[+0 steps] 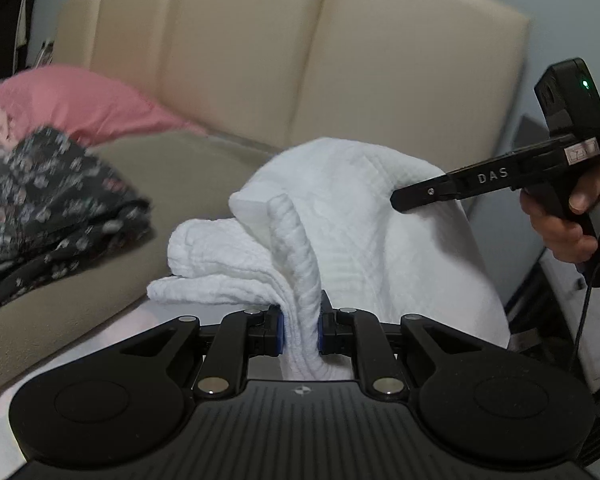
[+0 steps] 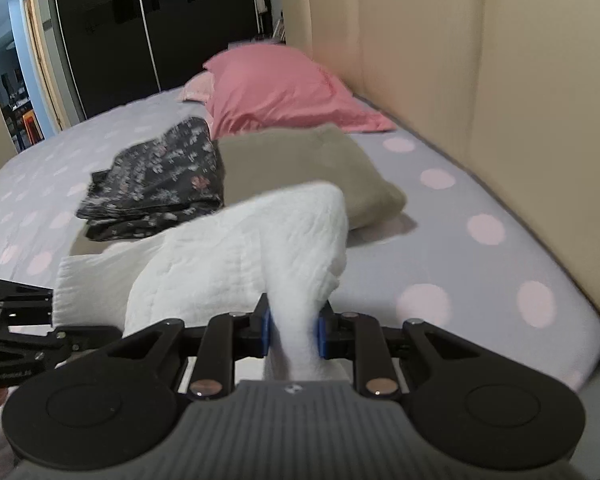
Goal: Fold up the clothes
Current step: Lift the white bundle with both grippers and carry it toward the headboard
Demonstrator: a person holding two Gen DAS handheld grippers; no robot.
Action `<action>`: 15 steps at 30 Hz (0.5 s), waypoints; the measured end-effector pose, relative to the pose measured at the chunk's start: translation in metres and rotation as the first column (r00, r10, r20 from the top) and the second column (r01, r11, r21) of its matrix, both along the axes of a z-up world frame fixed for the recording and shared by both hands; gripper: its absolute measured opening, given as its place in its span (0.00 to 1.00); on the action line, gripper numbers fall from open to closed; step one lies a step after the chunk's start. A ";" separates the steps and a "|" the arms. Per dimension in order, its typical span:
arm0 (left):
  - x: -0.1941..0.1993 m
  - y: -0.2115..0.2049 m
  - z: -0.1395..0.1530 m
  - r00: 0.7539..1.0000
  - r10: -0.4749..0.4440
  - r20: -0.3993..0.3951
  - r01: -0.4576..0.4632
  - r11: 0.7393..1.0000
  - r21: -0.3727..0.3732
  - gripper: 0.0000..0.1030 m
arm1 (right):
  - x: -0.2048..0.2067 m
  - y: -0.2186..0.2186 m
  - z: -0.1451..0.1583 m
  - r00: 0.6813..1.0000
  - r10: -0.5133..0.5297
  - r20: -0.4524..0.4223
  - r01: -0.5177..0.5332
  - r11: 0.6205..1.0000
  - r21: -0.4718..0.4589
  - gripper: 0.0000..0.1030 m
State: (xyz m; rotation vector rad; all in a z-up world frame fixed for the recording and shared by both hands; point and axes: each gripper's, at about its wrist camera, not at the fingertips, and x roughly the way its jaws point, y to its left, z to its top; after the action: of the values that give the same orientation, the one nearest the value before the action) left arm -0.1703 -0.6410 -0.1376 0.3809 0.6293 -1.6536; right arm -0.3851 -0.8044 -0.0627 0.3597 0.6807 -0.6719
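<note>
The left gripper [image 1: 300, 330] is clamped on a bunched ridge of the white quilted cloth [image 1: 352, 216], its blue pads pressing the fabric from both sides, and the right gripper [image 2: 294, 334] pinches another gathered part of the same cloth [image 2: 236, 256] in the same way, so the piece hangs lifted between the two tools above the spotted bedsheet [image 2: 480, 264]. In the left wrist view the right gripper's tip is buried in the drape, with the hand [image 1: 564, 224] squeezing its handle. The main risk, as I judge it, is that each grip holds a thick wad and not a clean edge: layers inside the wad may slide out under the cloth's own weight, and one side would then sag and spoil any fold line. A loose lobe already droops to the left of the left gripper, and it could tuck under the cloth when it is laid down and leave a lump. Pulling the two tools apart too hard could tear the fabric out of one pinch. Beyond the cloth, the dark floral garment [image 2: 156, 180] and the olive-tan folded piece [image 2: 300, 168] lie close on the bed, with the pink pillow [image 2: 284, 92] behind them; a wide swing of the cloth may brush and disturb that stack.
</note>
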 end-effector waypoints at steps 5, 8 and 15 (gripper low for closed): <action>0.012 -0.015 -0.033 0.999 0.016 0.030 -0.018 0.998 0.065 0.12 | 0.040 -0.032 -0.045 0.998 -0.004 -0.058 0.006 0.999 0.045 0.23; 0.017 -0.024 -0.049 0.999 0.033 0.011 -0.034 0.992 0.118 0.13 | 0.061 -0.048 -0.071 0.995 -0.007 -0.096 0.014 0.997 0.073 0.26; 0.053 -0.031 -0.057 0.974 0.101 -0.204 -0.050 0.970 0.238 0.27 | 0.068 -0.072 -0.083 0.990 -0.080 -0.113 0.100 0.977 0.190 0.53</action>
State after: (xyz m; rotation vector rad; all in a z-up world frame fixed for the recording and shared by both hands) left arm -0.1178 -0.6721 -0.1949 0.3430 0.9930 -1.5636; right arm -0.3175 -0.8764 -0.1458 0.5423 0.8378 -0.7157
